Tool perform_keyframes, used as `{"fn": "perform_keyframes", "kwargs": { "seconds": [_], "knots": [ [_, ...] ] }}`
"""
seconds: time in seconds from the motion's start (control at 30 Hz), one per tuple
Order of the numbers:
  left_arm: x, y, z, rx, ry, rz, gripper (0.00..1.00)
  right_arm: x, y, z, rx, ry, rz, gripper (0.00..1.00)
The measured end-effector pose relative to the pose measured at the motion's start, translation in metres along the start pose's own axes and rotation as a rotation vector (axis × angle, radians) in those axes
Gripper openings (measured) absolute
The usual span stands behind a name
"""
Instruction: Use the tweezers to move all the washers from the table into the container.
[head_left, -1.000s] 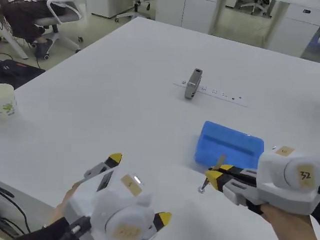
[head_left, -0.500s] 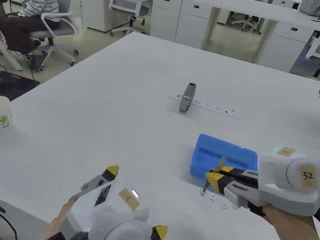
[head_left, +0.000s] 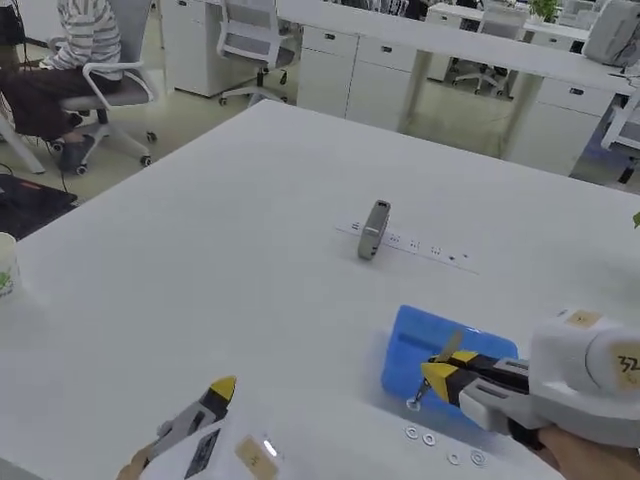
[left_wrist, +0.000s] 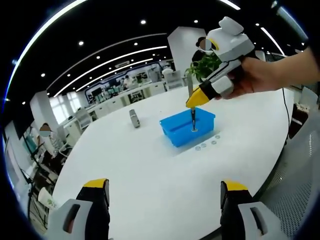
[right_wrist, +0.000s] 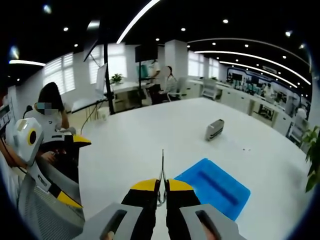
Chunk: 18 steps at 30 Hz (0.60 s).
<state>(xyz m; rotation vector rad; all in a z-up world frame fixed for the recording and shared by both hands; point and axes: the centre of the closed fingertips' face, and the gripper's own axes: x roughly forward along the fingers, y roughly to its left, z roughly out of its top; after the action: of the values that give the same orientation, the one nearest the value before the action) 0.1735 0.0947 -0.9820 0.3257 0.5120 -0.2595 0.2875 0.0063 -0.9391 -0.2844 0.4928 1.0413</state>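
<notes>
Your right tongs (head_left: 440, 368) are clamped on the tweezers (left_wrist: 192, 117), whose tip hangs at the blue container's (head_left: 408, 338) near edge, seemingly carrying a washer (head_left: 413, 403). Four washers (head_left: 429, 438) lie on the tabletop (head_left: 250, 250) just beside it, so most of the job looks undone. Your left tongs (left_wrist: 164, 186) are spread and empty.

A round yellow sticker (head_left: 628, 366) on the body of the right claw (head_left: 437, 372) carried a number that looked like 32, cut by the picture's edge. A tan label (head_left: 580, 320) above it and the small printed marks (head_left: 425, 247) on the counter (head_left: 200, 230) were too small to read.
</notes>
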Motion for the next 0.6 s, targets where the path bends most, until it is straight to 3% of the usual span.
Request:
{"fn": "perform_keyframes", "kwargs": {
  "seconds": [0.27, 0.6],
  "knots": [
    [0.001, 0.0, -0.002, 0.0, 0.008, -0.001, 0.94, 0.007, -0.017, 0.012, -0.007, -0.009, -0.026, 0.02],
    [0.003, 0.001, -0.007, 0.01, 0.033, 0.003, 0.94, 0.027, -0.04, 0.018, -0.019, -0.016, -0.058, 0.02]
  ]
}}
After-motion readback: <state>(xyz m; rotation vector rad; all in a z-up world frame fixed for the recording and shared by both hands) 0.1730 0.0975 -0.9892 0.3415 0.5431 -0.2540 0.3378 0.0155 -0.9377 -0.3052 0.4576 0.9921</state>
